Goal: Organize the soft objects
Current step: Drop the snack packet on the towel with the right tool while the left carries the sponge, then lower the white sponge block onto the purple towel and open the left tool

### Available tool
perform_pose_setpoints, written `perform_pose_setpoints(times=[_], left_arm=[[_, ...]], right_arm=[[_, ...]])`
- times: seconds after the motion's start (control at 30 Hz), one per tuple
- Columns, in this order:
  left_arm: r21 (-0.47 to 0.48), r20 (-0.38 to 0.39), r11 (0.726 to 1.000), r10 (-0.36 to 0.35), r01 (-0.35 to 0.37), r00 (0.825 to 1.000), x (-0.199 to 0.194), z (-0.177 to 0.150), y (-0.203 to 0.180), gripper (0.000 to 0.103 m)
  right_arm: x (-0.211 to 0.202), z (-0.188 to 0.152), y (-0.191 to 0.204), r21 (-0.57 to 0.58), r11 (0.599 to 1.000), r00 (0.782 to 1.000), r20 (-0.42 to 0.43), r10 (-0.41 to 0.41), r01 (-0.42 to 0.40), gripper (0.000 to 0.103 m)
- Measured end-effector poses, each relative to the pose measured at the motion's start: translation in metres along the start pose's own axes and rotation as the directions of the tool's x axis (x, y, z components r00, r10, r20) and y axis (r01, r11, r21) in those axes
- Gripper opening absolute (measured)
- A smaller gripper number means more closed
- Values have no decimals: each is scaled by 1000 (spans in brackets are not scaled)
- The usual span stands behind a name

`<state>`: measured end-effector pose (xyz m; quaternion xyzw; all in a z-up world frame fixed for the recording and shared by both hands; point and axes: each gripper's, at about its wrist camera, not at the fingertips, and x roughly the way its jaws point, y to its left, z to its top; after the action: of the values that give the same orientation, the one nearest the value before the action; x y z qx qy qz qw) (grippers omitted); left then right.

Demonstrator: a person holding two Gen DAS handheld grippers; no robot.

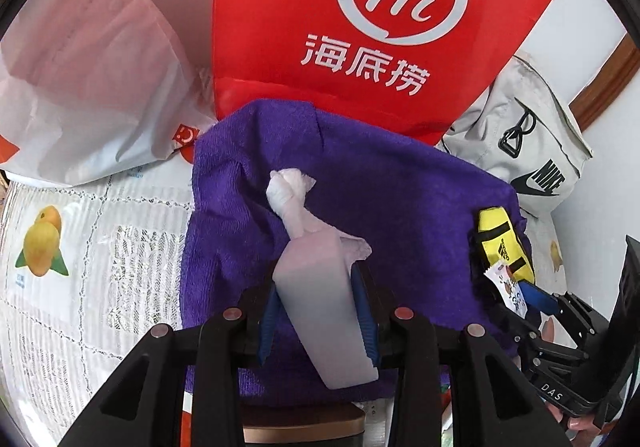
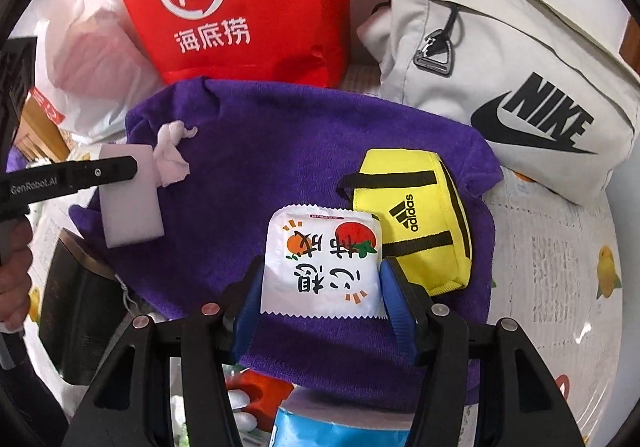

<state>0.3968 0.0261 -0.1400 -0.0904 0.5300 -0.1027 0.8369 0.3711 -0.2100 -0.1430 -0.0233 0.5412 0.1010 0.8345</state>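
A purple towel [image 1: 400, 215] lies spread on the table, also in the right wrist view [image 2: 304, 151]. My left gripper [image 1: 318, 303] is shut on a pale grey sponge block [image 1: 320, 311], held above the towel; it shows at the left of the right wrist view [image 2: 130, 195]. A knotted white cloth [image 1: 292, 195] lies on the towel just beyond the block. My right gripper [image 2: 320, 287] is shut on a white tissue packet [image 2: 320, 263] with fruit print. A small yellow Adidas pouch [image 2: 420, 223] lies on the towel to its right.
A red Haidilao bag [image 1: 360, 19] stands behind the towel. A white plastic bag [image 1: 80, 87] lies at back left. A grey Nike bag [image 2: 520, 87] lies at back right. The tablecloth [image 1: 80, 267] has a lemon print. Red and blue items [image 2: 264, 395] sit below the towel's near edge.
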Motion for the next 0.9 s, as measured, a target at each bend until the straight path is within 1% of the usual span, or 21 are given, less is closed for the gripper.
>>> perform_pose_setpoints(times=[0.1,0.17,0.23,0.37,0.43,0.57,0.77,0.8,0.83,0.9], left_arm=[[-5,-1,1000,-12,12,1000,0,1,2,35],[-10,-15,1000,-14,14,1000,1,1,4,35],[-11,-15,1000,-18,18,1000,1,1,5,35],[-15,-18,999,-31,30,999,-1,1,7,35],[-18,-23,999,-34,34,999,-2,2,9,35],[-34,-30,998,-47,46,998,-3,2,14,35],[-20,-26,999,-41,40,999,-8,2,7,35],[-27,-20,999,-36,36,999,-9,2,7,38],[-31,-15,999,-32,32,999,-10,3,7,47],[-31,4,999,-24,24,1000,-15,3,7,56]], right_arm=[[0,0,0,-5,1000,1000,1,-1,1,58],[1,0,0,-8,1000,1000,4,7,-7,62],[3,0,2,-29,1000,1000,3,-4,4,62],[5,-1,9,-76,997,1000,-1,-24,24,69],[5,-2,10,-86,996,1000,0,-28,28,69],[3,-3,8,-69,997,1000,2,-21,21,69],[-12,-5,-1,-15,1000,1000,20,-7,7,69],[-17,-6,-2,-8,1000,1000,31,-6,6,69],[-21,-7,-2,-3,1000,999,38,-6,6,69],[-29,-10,-3,4,1000,999,53,-6,6,69]])
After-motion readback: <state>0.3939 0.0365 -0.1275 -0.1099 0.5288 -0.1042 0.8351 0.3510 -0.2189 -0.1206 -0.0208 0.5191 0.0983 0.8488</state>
